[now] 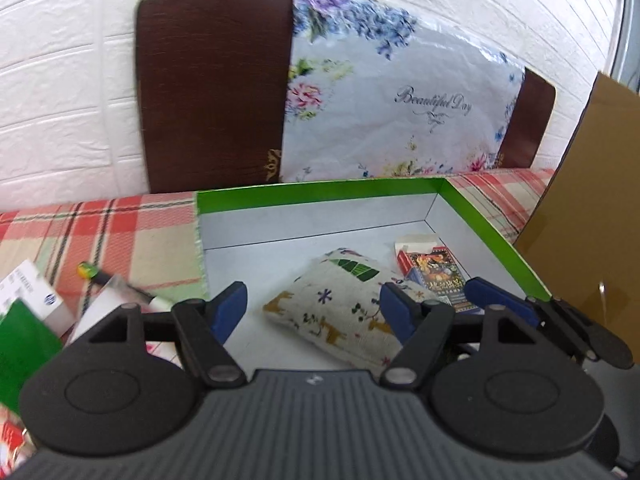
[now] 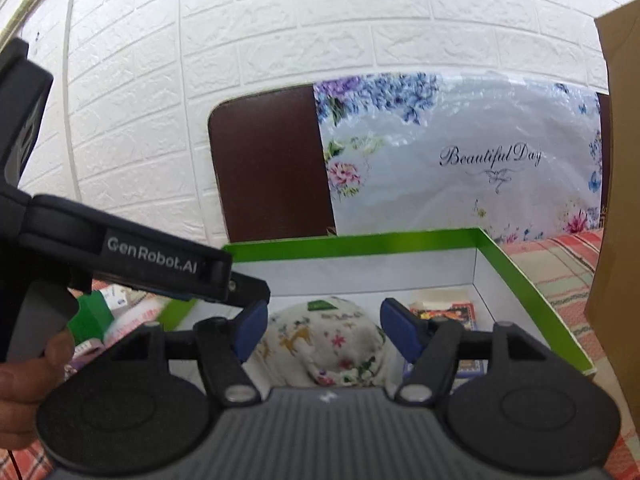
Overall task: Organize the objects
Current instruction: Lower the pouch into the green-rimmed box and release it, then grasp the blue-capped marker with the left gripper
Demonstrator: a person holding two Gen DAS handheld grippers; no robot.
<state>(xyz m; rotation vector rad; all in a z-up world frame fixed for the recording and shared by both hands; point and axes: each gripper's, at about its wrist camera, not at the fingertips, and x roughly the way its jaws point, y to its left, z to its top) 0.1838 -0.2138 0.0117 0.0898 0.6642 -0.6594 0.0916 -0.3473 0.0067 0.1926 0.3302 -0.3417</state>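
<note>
Inside a shallow cardboard box with a bright green rim and white inner walls, set on a red, green and cream plaid tablecloth: a small off-white fabric pillow printed with deer, leaves and flowers, lying flat on the box floor near the front. Just behind it to the right, touching or nearly touching, a small red and blue printed carton with its top flap open, close to the box's far right corner. Left gripper released, blue pads spread to either side of the pillow, the left pad clearly apart from the fabric, the right pad at the pillow's right edge, pressing not evident. Right gripper likewise released, jaws wide around the same pillow from the near end, nothing clamped. Seen from the right wrist, the left tool reaching in from the left with white lettering on its black side, and a hand at the lower left edge. Left of the box on the cloth: a black pen with a green and yellow end, a white carton and a green packet. Behind, against a white brick-pattern wall, a dark brown wooden board partly covered by a floral plastic bag reading "Beautiful Day"; at right, a plain brown cardboard sheet.
</note>
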